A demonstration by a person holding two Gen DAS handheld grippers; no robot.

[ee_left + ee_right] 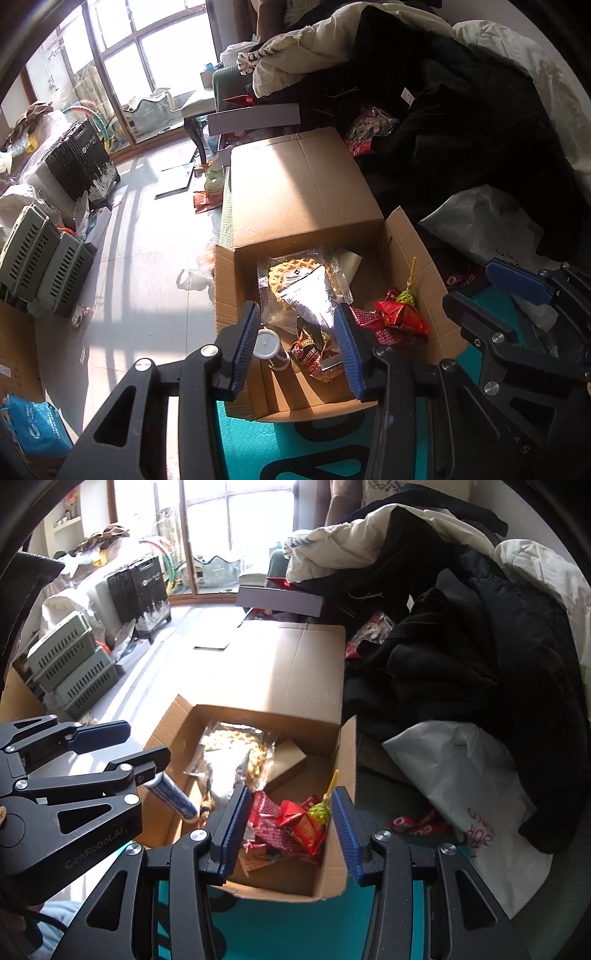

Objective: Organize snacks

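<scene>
An open cardboard box point(402, 236) point(343, 760) holds snacks: a clear waffle packet point(299, 284) point(236, 749), a brown strawberry packet point(314, 354), red wrappers point(399, 317) point(291, 823), a green lollipop point(406, 295) point(319, 812) and a white-capped tube point(267, 345) point(171, 794). My left gripper point(299, 347) is open and empty over the box's near left part. My right gripper point(288, 830) is open and empty over the red wrappers. Each gripper shows in the other's view: the right point(517, 295), the left point(110, 746).
The box sits on a teal mat point(280, 443) point(295, 923). Dark clothes point(461, 147) point(461, 664) and a white bag point(461, 775) lie right of it, with red packets point(369, 129) point(413, 821). Grey crates point(70, 664) and a dark suitcase point(81, 158) stand on the floor at left.
</scene>
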